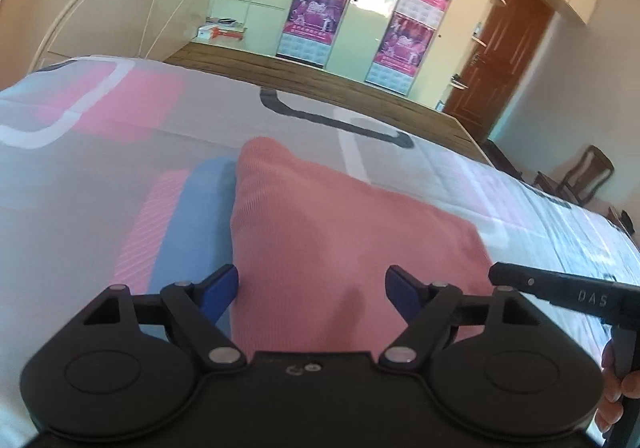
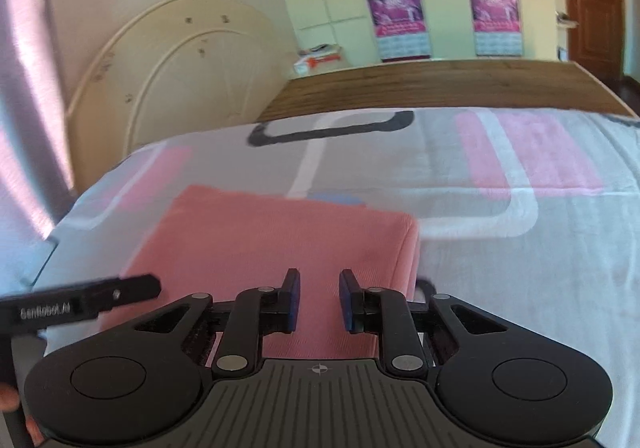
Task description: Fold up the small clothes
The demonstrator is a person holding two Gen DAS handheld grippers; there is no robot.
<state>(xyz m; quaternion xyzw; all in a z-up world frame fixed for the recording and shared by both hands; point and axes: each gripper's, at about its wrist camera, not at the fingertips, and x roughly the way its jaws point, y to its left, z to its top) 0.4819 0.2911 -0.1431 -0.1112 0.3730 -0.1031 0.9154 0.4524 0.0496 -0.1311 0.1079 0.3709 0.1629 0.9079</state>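
A pink cloth (image 1: 340, 236) lies folded flat on the bed sheet (image 1: 100, 167), which has pink, white and grey shapes. The left tool (image 1: 312, 294) hangs over the near edge of the cloth with its blue pads wide apart, holding nothing. The right tool (image 2: 319, 302) is above the same cloth near its right edge; its pads are close together with a small gap, and no fabric is between them. Behind the bed stands a headboard (image 2: 168, 59).
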